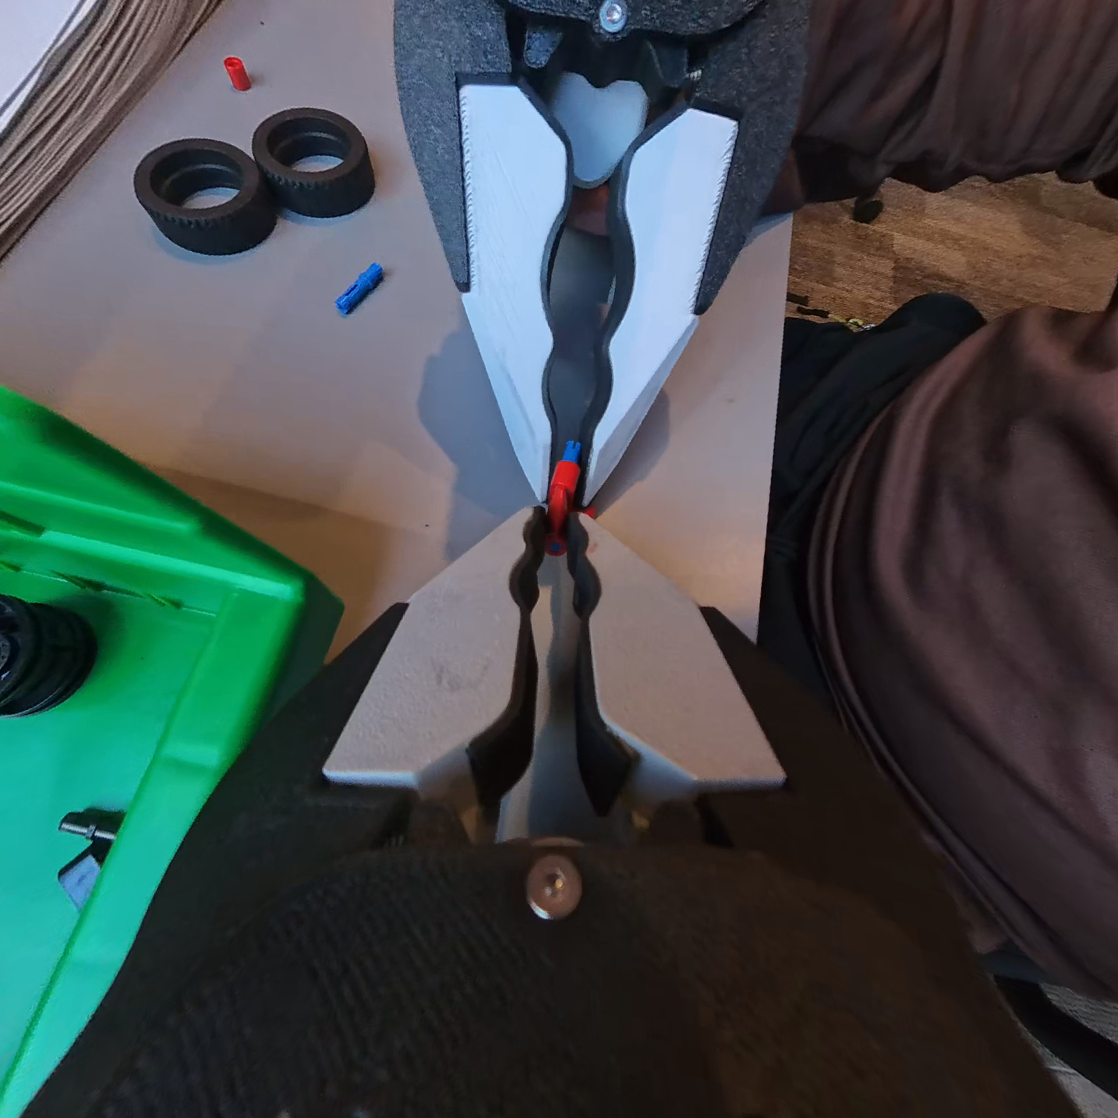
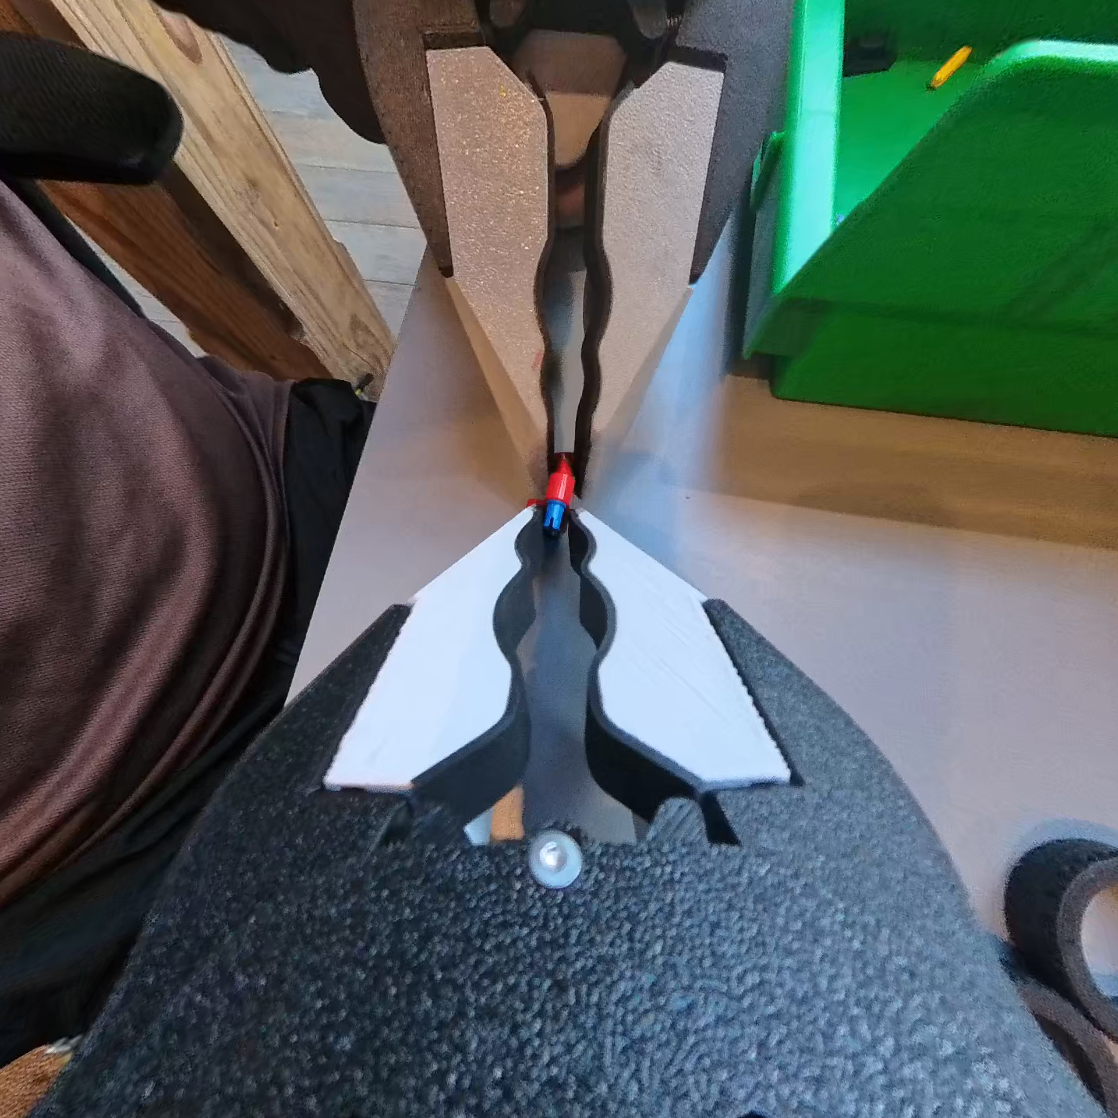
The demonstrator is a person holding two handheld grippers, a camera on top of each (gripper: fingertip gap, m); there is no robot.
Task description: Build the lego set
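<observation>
My left gripper (image 1: 555,532) and right gripper (image 2: 559,520) meet tip to tip above the near right part of the pale table (image 1: 212,375). My left jaws are pinched nearly closed on a small red connector (image 1: 559,484); my right jaws are pinched nearly closed on the blue pin (image 2: 552,519) that sits in the connector's end. In the left wrist view, two black tyres (image 1: 254,184) lie side by side, touching, at the far left, a loose red piece (image 1: 237,72) beyond them, a loose blue pin (image 1: 359,288) nearer to me. A green bin (image 1: 151,635) stands at the near left.
</observation>
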